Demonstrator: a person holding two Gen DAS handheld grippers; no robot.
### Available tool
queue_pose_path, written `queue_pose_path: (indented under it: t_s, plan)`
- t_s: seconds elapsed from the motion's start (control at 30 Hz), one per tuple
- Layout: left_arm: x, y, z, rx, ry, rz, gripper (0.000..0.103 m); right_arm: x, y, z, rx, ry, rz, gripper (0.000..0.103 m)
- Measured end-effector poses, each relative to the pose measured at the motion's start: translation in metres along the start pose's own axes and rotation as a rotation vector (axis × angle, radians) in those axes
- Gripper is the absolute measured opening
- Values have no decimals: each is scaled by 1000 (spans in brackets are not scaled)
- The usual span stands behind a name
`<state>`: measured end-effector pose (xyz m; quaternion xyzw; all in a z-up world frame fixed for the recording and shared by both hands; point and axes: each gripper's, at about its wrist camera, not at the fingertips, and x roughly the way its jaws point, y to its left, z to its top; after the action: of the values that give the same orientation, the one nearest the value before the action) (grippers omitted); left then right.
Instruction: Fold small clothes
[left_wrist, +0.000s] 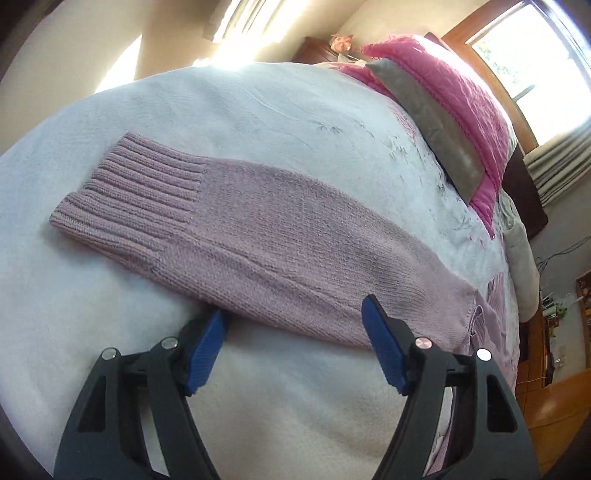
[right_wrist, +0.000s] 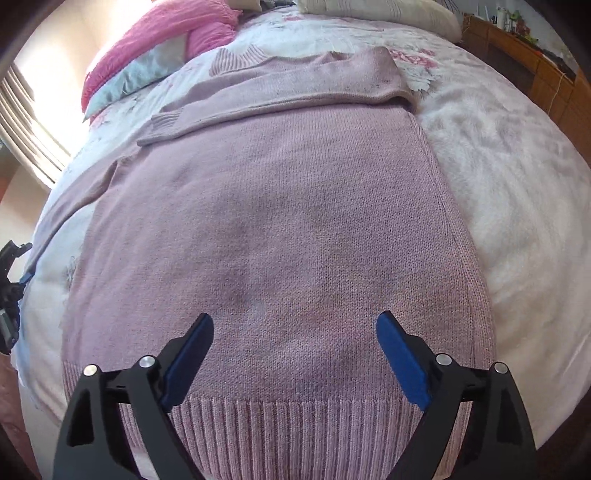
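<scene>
While a white bedspread (right_wrist: 517, 192) fills the ground beneath both tools, a mauve knitted sweater (right_wrist: 280, 229) lies flat on it, its body stretching ahead of the right gripper (right_wrist: 295, 332), whose jaws gape wide and empty just past the ribbed hem (right_wrist: 295, 424). One sleeve (left_wrist: 258, 236) lies across in front of the left gripper (left_wrist: 295, 317), equally wide open and holding nothing, the ribbed cuff (left_wrist: 129, 192) off to its left. Pink pillows (left_wrist: 450, 92) sit far ahead to its right.

Open tongs (left_wrist: 295, 321) beside sweater sleeve (left_wrist: 236, 225)
</scene>
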<state>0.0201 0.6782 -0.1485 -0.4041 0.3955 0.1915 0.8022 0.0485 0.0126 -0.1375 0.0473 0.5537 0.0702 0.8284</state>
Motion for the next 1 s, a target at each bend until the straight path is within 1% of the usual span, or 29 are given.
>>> queue_pose_path:
  t_s: [0.1,0.23,0.3,0.37,0.4,0.47,0.5,0.57,0.67,0.77,0.83,0.93,1.0]
  plan:
    - [5,6,9,-23,-8,-16,71,2,4,-2,-4,0,-10,88]
    - [8,14,19,-30,-23,-25,68,8,8,-1,0,5,-8,87]
    - [8,23,25,-49,-34,-29,62,9,7,-2,7,2,-9,87]
    - [8,31,31,-77,-38,-32,50,10,4,-3,15,3,-9,87]
    - [8,35,33,-94,-38,-31,48,10,3,-3,18,2,-7,87]
    - [8,43,37,-124,-40,-30,37,12,2,-4,19,-3,-2,87]
    - [8,45,39,-132,-39,-19,33,13,2,-4,18,-3,1,87]
    - [8,49,39,-144,-36,5,19,16,1,-5,18,0,1,87]
    - [6,48,40,-133,-36,31,15,22,0,-6,23,6,9,87]
    - [1,34,39,-82,-55,93,9,26,-2,-8,28,9,14,87]
    - [-5,20,38,-46,-84,117,6,27,-3,-9,26,4,19,87]
    - [-13,-12,35,14,-119,110,6,28,-6,-9,30,1,32,87]
    - [-17,-41,30,69,-134,94,6,28,-7,-8,30,-3,40,87]
